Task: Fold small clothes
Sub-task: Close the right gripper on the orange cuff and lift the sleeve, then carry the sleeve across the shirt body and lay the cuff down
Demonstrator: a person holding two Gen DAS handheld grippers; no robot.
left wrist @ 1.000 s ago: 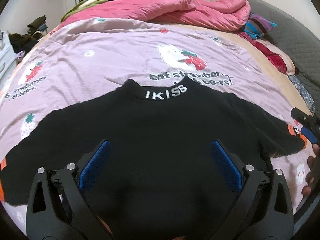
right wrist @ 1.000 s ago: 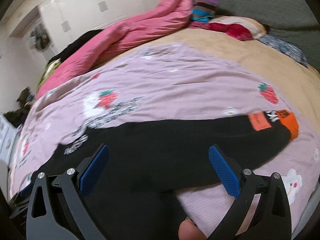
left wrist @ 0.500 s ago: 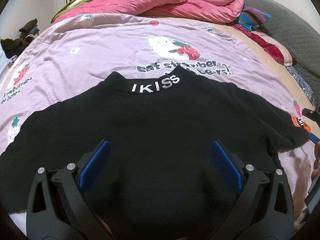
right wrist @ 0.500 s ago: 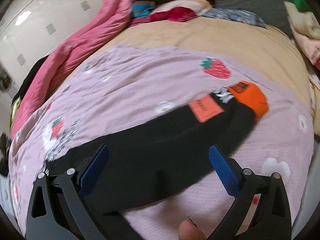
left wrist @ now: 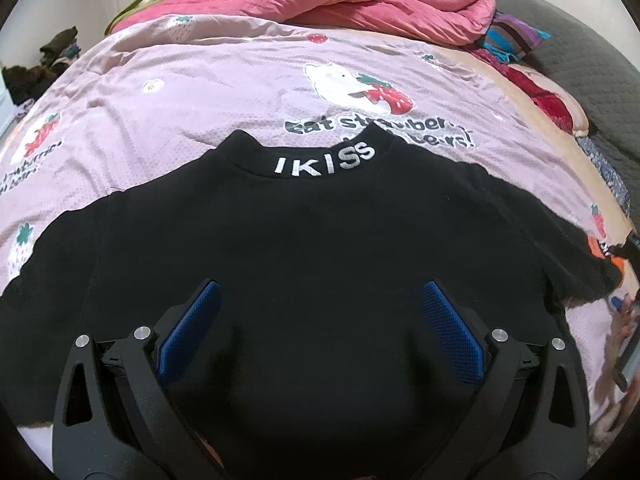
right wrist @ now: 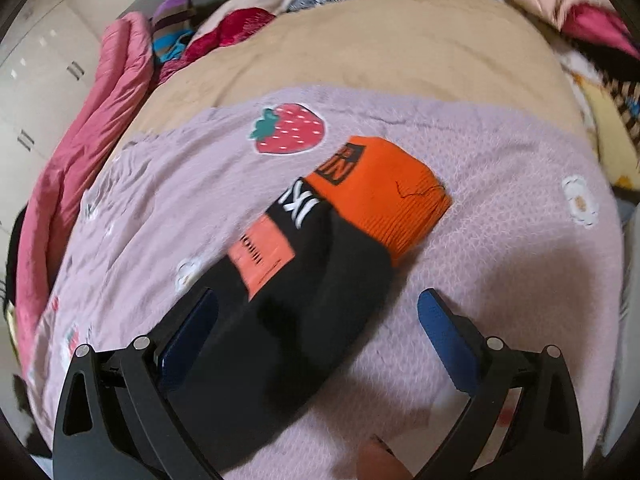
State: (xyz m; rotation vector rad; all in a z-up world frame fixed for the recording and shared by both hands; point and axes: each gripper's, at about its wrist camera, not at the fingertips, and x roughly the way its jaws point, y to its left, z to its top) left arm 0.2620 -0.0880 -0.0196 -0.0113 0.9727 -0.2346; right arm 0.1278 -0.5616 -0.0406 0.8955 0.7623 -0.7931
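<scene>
A small black sweater (left wrist: pixel 312 248) lies flat on the lilac strawberry-print blanket (left wrist: pixel 192 92), its collar with white "IKISS" lettering (left wrist: pixel 324 160) pointing away from me. My left gripper (left wrist: pixel 320 320) hovers open over the middle of its body, nothing between the blue pads (left wrist: pixel 188 332). In the right wrist view the sweater's right sleeve (right wrist: pixel 288 320) runs diagonally, ending in an orange cuff (right wrist: pixel 384 196). My right gripper (right wrist: pixel 316 328) stands open above that sleeve, short of the cuff. The right gripper (left wrist: pixel 624 308) also shows, blurred, at the left wrist view's right edge.
A pink quilt (left wrist: pixel 360 0) is bunched at the far end of the bed. Striped and red pillows (left wrist: pixel 520 40) lie along the grey headboard (left wrist: pixel 592 72) on the right. A tan sheet (right wrist: pixel 400 48) lies beyond the blanket, with more bedding (right wrist: pixel 600 40) at far right.
The right gripper has swung right along the sleeve, so the orange cuff is now large and near its fingers. The left gripper's view has shifted only a little, still over the sweater's body.
</scene>
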